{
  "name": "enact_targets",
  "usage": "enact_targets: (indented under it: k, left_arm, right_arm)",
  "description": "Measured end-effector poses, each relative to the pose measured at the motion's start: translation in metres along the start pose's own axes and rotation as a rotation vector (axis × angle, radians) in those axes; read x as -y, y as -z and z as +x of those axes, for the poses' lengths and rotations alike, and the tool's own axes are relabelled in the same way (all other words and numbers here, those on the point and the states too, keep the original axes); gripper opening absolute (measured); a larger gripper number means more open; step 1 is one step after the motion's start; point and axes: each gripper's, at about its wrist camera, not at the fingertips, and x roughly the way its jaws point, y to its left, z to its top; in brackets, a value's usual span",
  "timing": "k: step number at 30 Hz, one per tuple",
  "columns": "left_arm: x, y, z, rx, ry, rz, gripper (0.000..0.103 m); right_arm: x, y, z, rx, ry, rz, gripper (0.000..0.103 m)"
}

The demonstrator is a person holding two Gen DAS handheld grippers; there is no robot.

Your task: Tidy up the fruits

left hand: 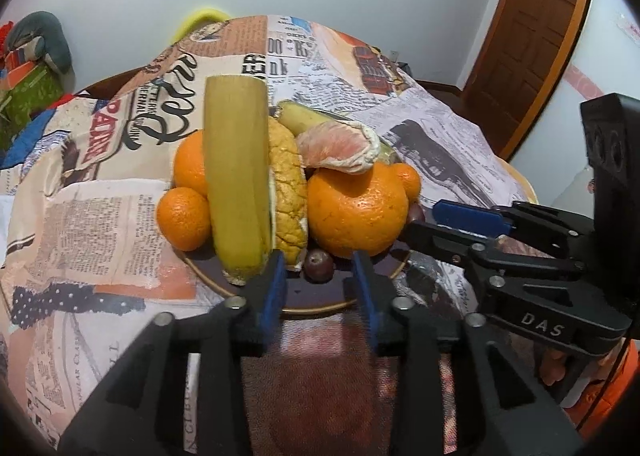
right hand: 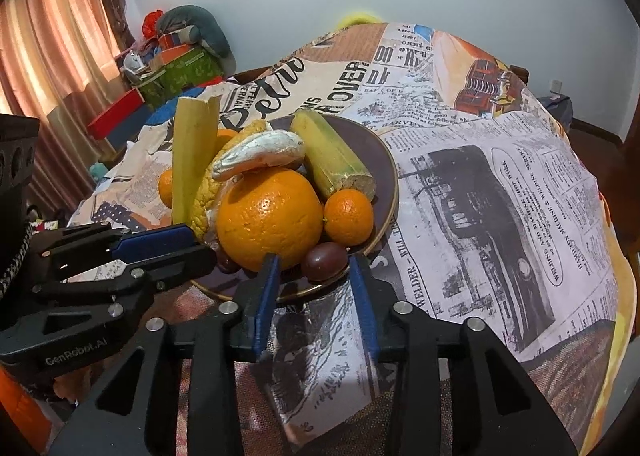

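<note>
A dark plate (left hand: 320,296) (right hand: 380,160) holds a pile of fruit: a large orange (left hand: 356,212) (right hand: 268,216), small tangerines (left hand: 184,218) (right hand: 348,216), two yellow-green cane pieces (left hand: 236,176) (right hand: 332,152), a yellow pomelo peel (left hand: 288,192), a peeled pomelo segment (left hand: 340,148) (right hand: 260,154) and dark round fruits (left hand: 318,264) (right hand: 324,260). My left gripper (left hand: 320,276) is open and empty at the plate's near rim; it also shows in the right wrist view (right hand: 160,244). My right gripper (right hand: 314,276) is open and empty at the plate's near edge; it also shows in the left wrist view (left hand: 452,220).
The plate sits on a table covered with a newspaper-print cloth (right hand: 500,196). Boxes and cushions (right hand: 180,56) are piled by a curtain at the far left. A wooden door (left hand: 536,36) stands at the far right.
</note>
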Motion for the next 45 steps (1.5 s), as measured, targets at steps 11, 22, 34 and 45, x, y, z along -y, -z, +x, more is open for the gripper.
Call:
enact_targets:
  k: [11, 22, 34, 45]
  left_arm:
    - [-0.003, -0.009, -0.057, 0.112, -0.028, -0.021, 0.039]
    - [0.019, -0.017, -0.206, 0.438, -0.063, 0.002, 0.045]
    - [0.050, 0.020, -0.308, 0.684, -0.136, 0.061, 0.095]
    - [0.054, 0.038, -0.322, 0.713, -0.139, 0.073, 0.102]
  right_arm:
    - [-0.005, -0.008, -0.045, 0.098, 0.008, 0.020, 0.034]
    - [-0.050, -0.021, -0.176, 0.402, 0.024, -0.018, 0.034]
    - [-0.102, 0.004, -0.264, 0.653, 0.100, -0.053, 0.085]
    - [-0.107, 0.014, -0.263, 0.692, 0.163, -0.037, 0.103]
